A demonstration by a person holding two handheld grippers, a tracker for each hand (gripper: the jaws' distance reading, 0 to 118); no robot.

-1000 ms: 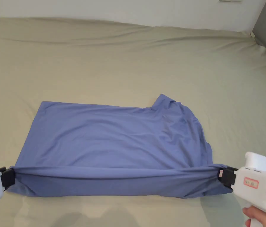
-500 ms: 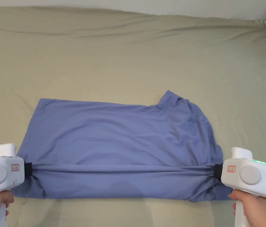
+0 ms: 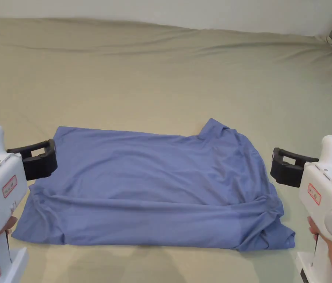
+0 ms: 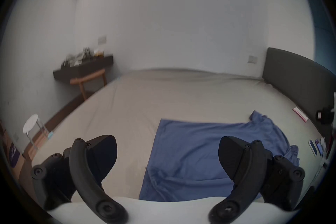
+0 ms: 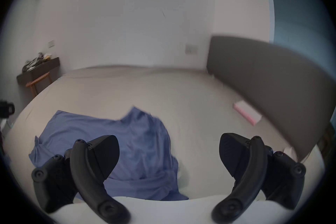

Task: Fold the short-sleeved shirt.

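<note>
- While the blue shirt (image 3: 154, 191) is lying folded mid-frame on the bed (image 3: 161, 73), I am holding both grippers wide.
- Left gripper (image 3: 38, 160) is hovering at left edge, right gripper (image 3: 286, 169) at right.

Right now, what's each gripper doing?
Left gripper: open, holding nothing, beside the blue shirt.
Right gripper: open, holding nothing.

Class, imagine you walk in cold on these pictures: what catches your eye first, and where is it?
First, the blue short-sleeved shirt lying partly folded on the beige bed sheet, its collar end to the right. Next, the two white tools flanking it: the left hand-held gripper at the shirt's left edge and the right hand-held gripper at its right edge, both with jaws apart and holding nothing. A dark headboard stands beyond the bed's right side.
</note>
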